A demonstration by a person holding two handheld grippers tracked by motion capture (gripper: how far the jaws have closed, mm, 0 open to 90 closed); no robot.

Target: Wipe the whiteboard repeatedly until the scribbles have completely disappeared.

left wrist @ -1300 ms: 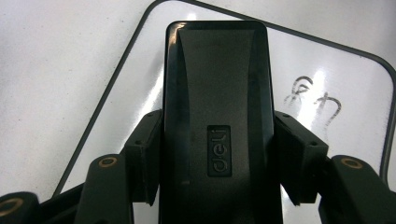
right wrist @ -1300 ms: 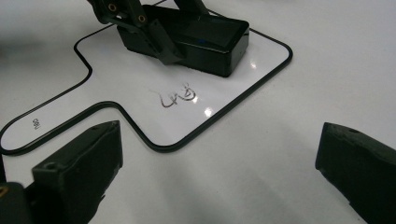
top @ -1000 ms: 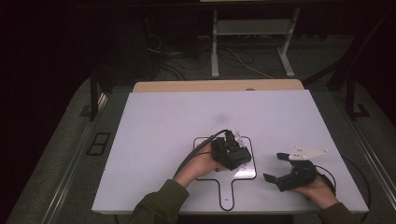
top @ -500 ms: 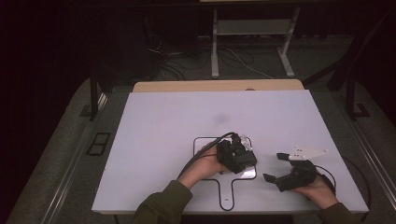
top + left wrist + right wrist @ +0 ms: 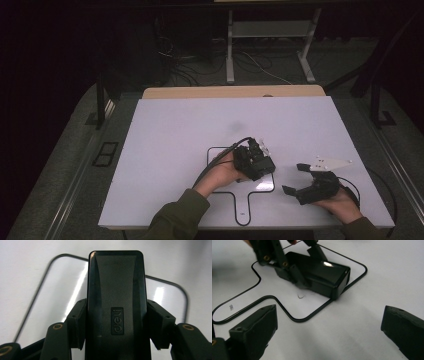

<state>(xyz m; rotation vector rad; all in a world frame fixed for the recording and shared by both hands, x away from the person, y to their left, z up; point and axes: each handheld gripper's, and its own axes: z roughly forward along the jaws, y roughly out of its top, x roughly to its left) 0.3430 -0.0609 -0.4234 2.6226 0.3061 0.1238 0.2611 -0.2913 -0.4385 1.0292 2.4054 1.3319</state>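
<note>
While the left gripper (image 5: 256, 167) is clamped on the black rectangular plastic box with a small embossed label (image 5: 116, 302), this box lies inside the black outline with rounded corners drawn on the white table top (image 5: 175, 135), in its wide part. In the left gripper view the two black pads press against both long sides of the box, and the far end of the box points toward the curved outline (image 5: 45, 277). The right gripper view gives what that close view cannot — the box (image 5: 322, 275) from the side, resting flat on the white surface, one corner close to the black line (image 5: 352, 280). The right gripper (image 5: 306, 181) has its jaws spread wide with nothing between them; it sits to the right of the outline, near the box but apart from it. The high view adds the general place: both hands are near the front edge of the table.
</note>
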